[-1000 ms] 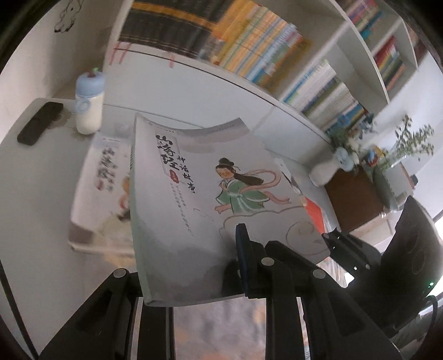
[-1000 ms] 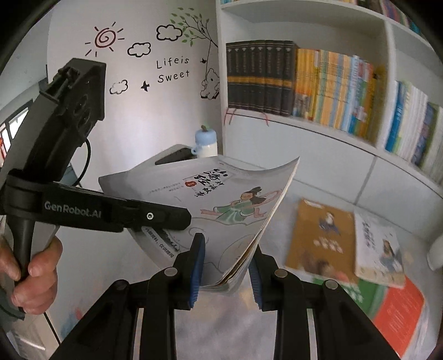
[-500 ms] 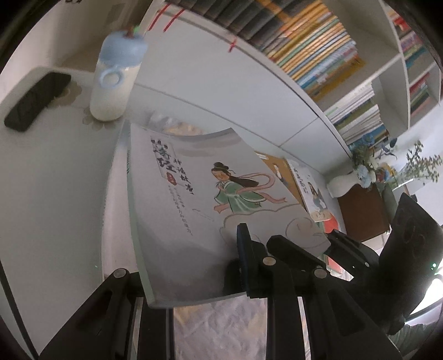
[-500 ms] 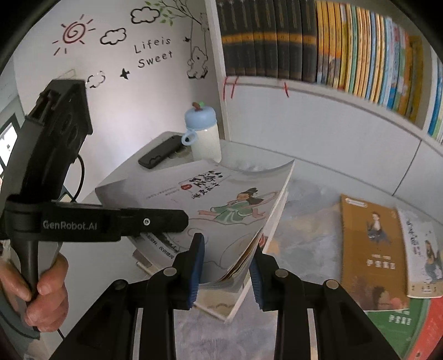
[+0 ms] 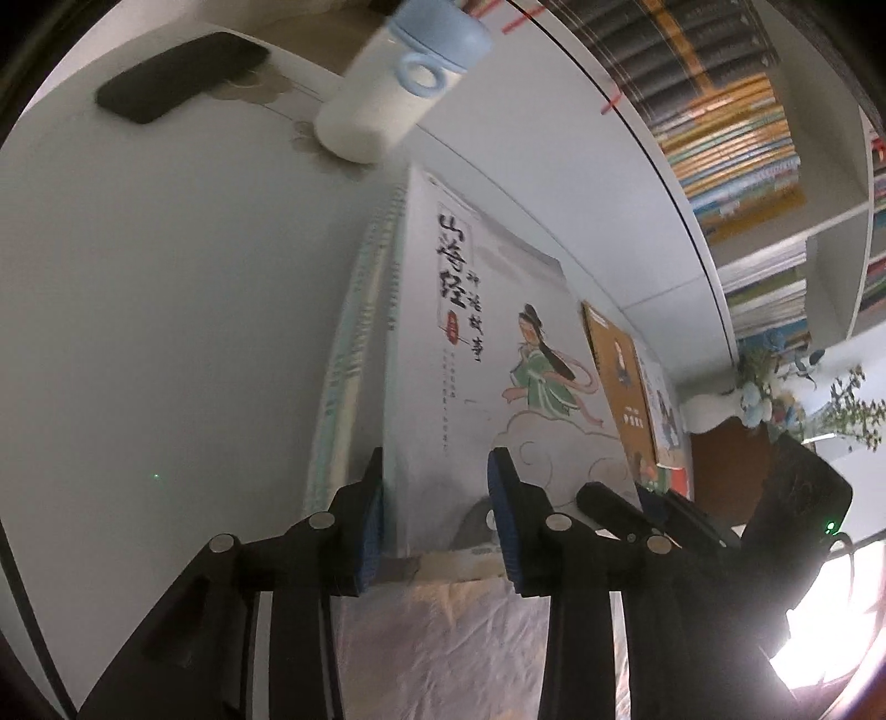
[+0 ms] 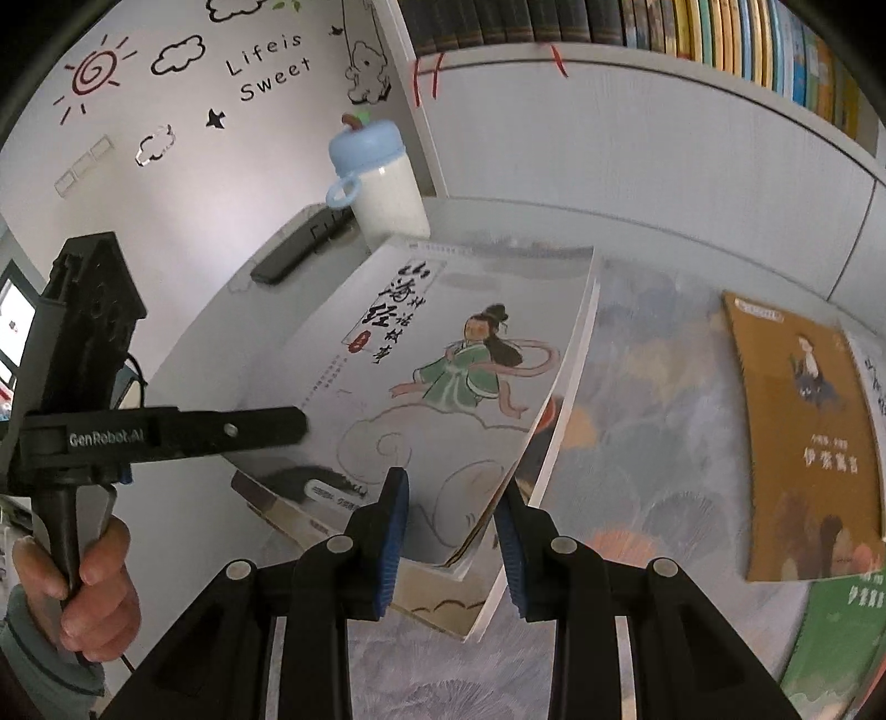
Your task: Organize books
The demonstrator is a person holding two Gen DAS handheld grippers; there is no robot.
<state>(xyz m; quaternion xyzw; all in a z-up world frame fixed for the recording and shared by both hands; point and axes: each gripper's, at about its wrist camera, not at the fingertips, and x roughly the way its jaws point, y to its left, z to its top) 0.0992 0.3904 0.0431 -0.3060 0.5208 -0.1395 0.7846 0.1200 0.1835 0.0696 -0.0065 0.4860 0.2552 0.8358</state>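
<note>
- Bookshelf (image 6: 637, 122) is running along the back in both views, its shelves packed with upright books (image 6: 747, 39); only the left wrist view is showing a further compartment with more books (image 5: 769, 299) and a vase of flowers (image 5: 758, 399) beyond.
- Table (image 5: 166, 332) is carrying the grey book (image 5: 476, 354) with the green-robed figure, lying on top of another book (image 6: 443, 595) near the left end.
- Only the right wrist view is showing wall stickers (image 6: 266, 61), a brown book (image 6: 803, 437) and a green book (image 6: 836, 637) lying flat at right, and a hand (image 6: 88, 592) holding the left gripper's handle.
- Right gripper (image 6: 451, 531) is pinching the grey book's near corner, narrow.
- Left gripper (image 5: 437, 520) is opening, the grey book's edge between its jaws, pads looking clear of it.
- White bottle (image 6: 382, 188) with blue cap is standing beside a black phone (image 5: 177, 72).
</note>
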